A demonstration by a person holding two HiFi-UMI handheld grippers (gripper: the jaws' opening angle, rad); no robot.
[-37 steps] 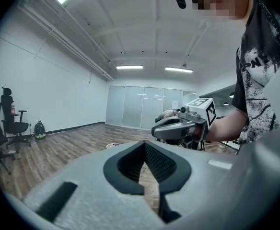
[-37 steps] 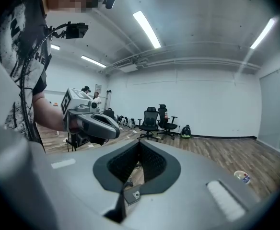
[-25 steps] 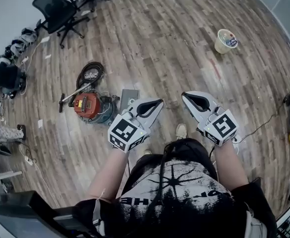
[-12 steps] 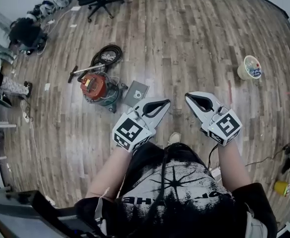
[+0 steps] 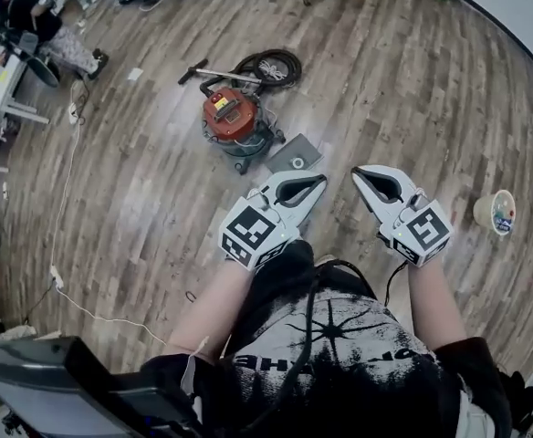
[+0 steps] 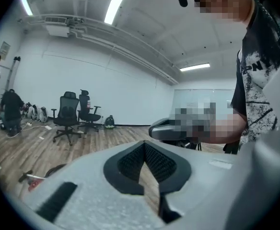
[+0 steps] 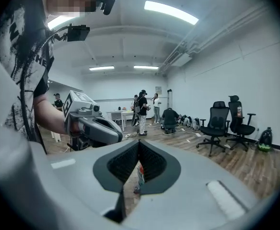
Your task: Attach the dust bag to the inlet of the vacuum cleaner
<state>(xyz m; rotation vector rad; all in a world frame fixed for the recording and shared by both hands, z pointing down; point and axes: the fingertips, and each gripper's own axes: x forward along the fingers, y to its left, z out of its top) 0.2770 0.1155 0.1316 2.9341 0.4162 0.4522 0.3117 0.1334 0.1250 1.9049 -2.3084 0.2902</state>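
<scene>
Resting on the wood floor (image 5: 130,190) left of centre in the head view, the red vacuum cleaner (image 5: 233,119) stands with its black hose (image 5: 268,65) coiled just above it in the frame. At the cleaner's lower right lies a flat grey panel with a round hole, apparently the dust bag (image 5: 295,156). It is on the boards just beside the machine, though at this distance it is unclear whether the two touch. Just below the bag in the frame, the left gripper (image 5: 322,181) is clenched on nothing; its own view shows the tips meeting, with only floorboards visible through the gap behind them. To its right, the right gripper (image 5: 356,172) is likewise clamped together and empty, its tips near the left one's but apart from them. Both are held at waist level by the person. Near the right edge, a pale cup (image 5: 495,211) stands alone on the floor.
</scene>
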